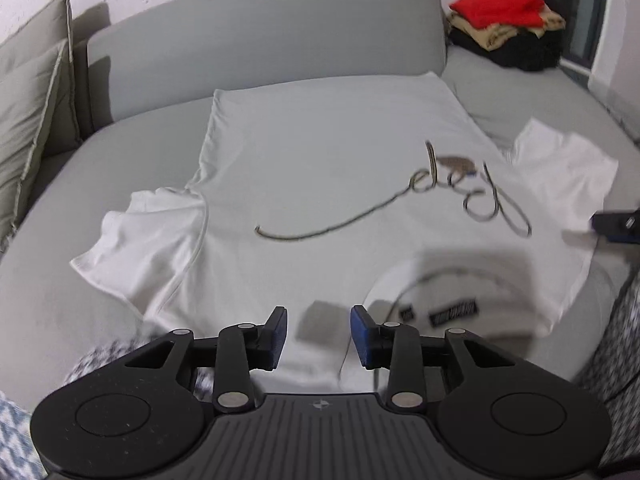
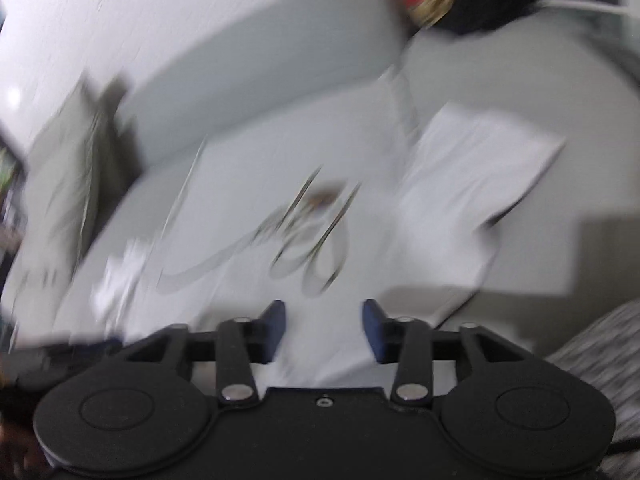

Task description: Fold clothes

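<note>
Here, white T-shirt (image 1: 320,168) spread flat on grey sofa (image 1: 260,40) — collar nearest; left gripper (image 1: 319,334) and right gripper (image 2: 325,330) both parted, gripping nothing.

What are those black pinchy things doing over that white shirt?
A person holds a tool in each hand to fold clothes. A white T-shirt lies spread flat on a grey sofa, front up, collar nearest the cameras. The left tool and right tool hover above it, both open and holding nothing. A pile of other clothes sits in the far corner.
</note>
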Tool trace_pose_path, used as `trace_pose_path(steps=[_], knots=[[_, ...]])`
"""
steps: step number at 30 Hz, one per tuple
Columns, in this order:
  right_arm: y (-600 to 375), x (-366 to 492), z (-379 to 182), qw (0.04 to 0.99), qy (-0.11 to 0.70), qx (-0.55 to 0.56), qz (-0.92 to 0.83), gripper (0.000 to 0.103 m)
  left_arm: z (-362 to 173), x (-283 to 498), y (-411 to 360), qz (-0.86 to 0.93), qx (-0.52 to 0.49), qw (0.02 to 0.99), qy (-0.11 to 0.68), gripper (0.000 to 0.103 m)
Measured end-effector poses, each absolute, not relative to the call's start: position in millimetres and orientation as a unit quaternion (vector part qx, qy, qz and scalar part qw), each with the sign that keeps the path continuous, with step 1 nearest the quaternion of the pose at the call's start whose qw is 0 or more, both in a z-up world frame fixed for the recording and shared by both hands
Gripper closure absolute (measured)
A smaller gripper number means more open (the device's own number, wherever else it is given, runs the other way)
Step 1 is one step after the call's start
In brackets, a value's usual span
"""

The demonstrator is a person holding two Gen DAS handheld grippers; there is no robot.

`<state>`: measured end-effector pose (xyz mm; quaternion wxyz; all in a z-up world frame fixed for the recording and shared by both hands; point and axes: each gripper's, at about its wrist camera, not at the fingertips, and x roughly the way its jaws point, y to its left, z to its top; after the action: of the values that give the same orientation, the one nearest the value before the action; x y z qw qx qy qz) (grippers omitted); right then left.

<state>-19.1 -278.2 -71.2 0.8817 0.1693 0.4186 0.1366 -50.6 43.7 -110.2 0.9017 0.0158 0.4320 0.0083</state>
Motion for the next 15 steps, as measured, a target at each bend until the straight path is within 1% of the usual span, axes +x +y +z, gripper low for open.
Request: trace_pose_path(steps=[3,5,7,9,12,14,15], knots=[[-321,-4,-69,0.884,0.387,0.249,0.081,0.055,-115,-36,40,0.004,0.006,0.893,0.449,0.064],[-350,4,-73,0.876,0.370,0.306,0.045,0.055,-120,-28,39,0.001,-0.012,0.884,0.468,0.064],[-375,12,-80,0.863,0.364,0.351,0.009,0.055,-127,-23,42,-0.003,-0.057,0.866,0.497,0.064],[-396,18,-88,0.850,0.359,0.385,-0.024,0.055,-128,-26,43,-0.001,-0.066,0.864,0.500,0.064],[-415,27,-102,0.838,0.348,0.419,-0.027,0.062,-129,-31,44,0.002,-0.066,0.864,0.499,0.061],[-418,33,-108,0.840,0.340,0.423,-0.021,0.072,-129,-32,43,0.003,-0.063,0.864,0.500,0.061],[-419,36,-111,0.840,0.336,0.425,-0.018,0.074,-129,-33,43,0.004,-0.062,0.864,0.500,0.061]])
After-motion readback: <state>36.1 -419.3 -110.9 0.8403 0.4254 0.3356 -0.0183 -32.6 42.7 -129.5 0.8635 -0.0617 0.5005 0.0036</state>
